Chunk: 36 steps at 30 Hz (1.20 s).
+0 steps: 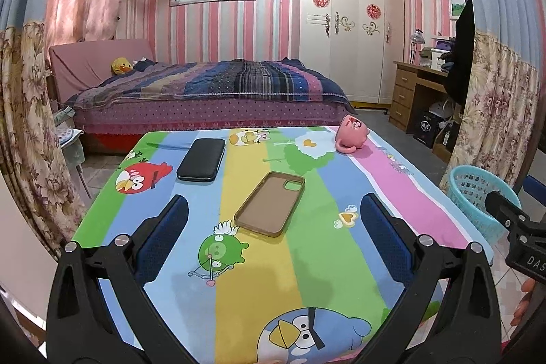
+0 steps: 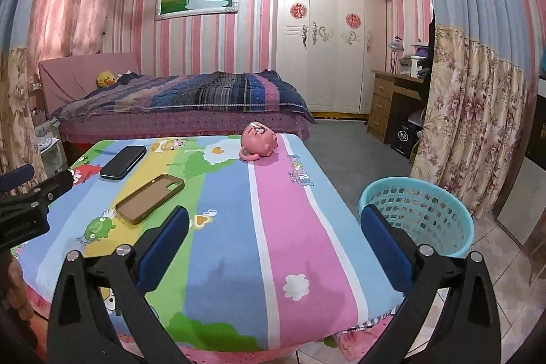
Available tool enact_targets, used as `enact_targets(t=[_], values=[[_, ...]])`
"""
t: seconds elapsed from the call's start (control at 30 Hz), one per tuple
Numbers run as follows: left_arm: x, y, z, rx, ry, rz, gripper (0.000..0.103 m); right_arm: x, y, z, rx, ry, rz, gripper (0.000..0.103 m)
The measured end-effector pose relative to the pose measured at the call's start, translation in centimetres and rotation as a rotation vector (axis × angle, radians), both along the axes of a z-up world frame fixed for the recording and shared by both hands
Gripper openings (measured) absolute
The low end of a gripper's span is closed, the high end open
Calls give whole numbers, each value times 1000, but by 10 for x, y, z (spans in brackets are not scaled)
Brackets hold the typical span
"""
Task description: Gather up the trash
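A teal mesh basket point(image 2: 426, 220) stands on the floor just off the table's right edge, also visible in the left wrist view as the basket point(image 1: 477, 203). My right gripper point(image 2: 274, 211) hovers open over the table's right part, its right finger in front of the basket's rim. Over the middle of the table my left gripper point(image 1: 274, 199) is open with nothing between its fingers. A brown phone case point(image 1: 269, 208) lies face up ahead of it. Further back are a black phone point(image 1: 200, 164) and a pink mug point(image 1: 351, 133) on its side.
The table point(image 2: 293, 179) wears a striped cartoon cloth. Behind it is a bed point(image 1: 204, 91), with a white wardrobe point(image 1: 348, 23) and a wooden desk point(image 1: 413, 91) at the back right. Flowered curtains point(image 2: 471, 125) hang close on both sides. Tiled floor surrounds the basket.
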<state>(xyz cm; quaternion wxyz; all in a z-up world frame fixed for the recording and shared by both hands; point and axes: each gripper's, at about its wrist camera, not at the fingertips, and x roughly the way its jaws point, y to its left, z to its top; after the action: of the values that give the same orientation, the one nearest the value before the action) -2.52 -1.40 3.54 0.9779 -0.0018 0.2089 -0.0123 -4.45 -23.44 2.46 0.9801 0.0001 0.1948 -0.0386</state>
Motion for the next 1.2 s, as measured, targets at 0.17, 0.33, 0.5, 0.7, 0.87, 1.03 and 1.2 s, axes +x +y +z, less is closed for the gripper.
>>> enact_targets(t=[0.17,0.33,0.5,0.7,0.87,1.03,1.2], values=[[4,-5,-3,10,13,-22,98,1,1,1,-17,-4,-5,98],[9,-9,-4,19,20,-30,98,0,1,4,-40,-10,-8,98],[8,-11,-4,27,12,-32,98,-2,2,5,-52,-18,-9,98],[7,-13,-2,37,-4,-27,98,-3,2,6,-66,-25,-8,98],[6,-14,1,40,-19,-18,98,-3,2,6,-65,-29,-8,98],[5,-15,2,46,-32,-24,98,-2,3,5,-65,-27,-6,98],[4,-17,2,49,-31,-33,98,-1,4,5,-66,-26,-7,98]])
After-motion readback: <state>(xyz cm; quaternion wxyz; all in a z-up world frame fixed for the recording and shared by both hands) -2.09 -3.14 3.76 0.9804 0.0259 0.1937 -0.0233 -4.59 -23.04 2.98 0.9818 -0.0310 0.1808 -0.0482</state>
